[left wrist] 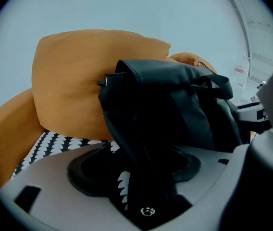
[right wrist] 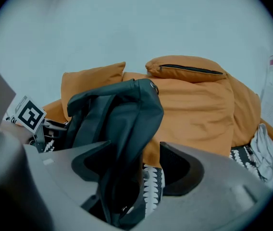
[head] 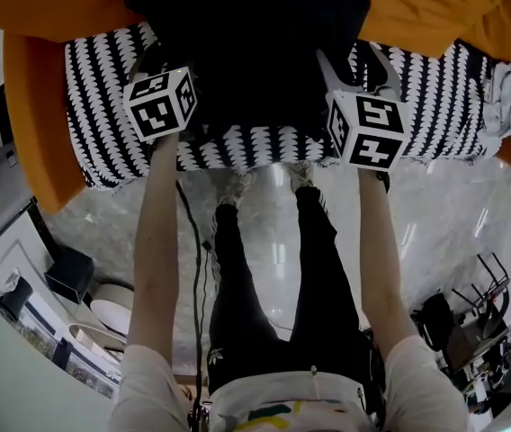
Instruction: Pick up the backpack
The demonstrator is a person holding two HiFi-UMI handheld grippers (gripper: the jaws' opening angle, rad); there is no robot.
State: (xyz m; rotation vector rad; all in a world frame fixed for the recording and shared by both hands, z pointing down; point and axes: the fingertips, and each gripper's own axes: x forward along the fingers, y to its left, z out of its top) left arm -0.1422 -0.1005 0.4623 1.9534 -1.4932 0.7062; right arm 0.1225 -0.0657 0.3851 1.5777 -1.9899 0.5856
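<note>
**A:** Where's the backpack?

**B:** The black backpack (head: 246,43) stands on the black-and-white seat (head: 103,88) of an orange sofa, with orange cushions (left wrist: 74,76) behind it. In the head view it is at top centre, between the two grippers.

**A:** What about the left gripper?

**B:** The left gripper (left wrist: 136,170) is at the backpack's left side and slants down. Its jaws are spread wide. A dark fold of the backpack with a small metal stud (left wrist: 147,210) runs down through the gap. The pads stand clear on either side and are not pinching it.

**A:** And the right gripper?

**B:** It looks much the same. The right gripper (right wrist: 136,166) is at the backpack's right side, with its jaws wide apart. Black fabric hangs between them, and a strip of the patterned seat shows beside it. Nothing is clamped.

**A:** Can one gripper see the other?

**B:** Yes. The right gripper view shows the left one's marker cube (right wrist: 30,114) beyond the backpack.

**A:** Anything else nearby?

**B:** A grey cloth (right wrist: 264,153) lies at the seat's right end. The person stands on a pale marble floor (head: 435,214) at the sofa's front edge, both arms stretched forward.
</note>
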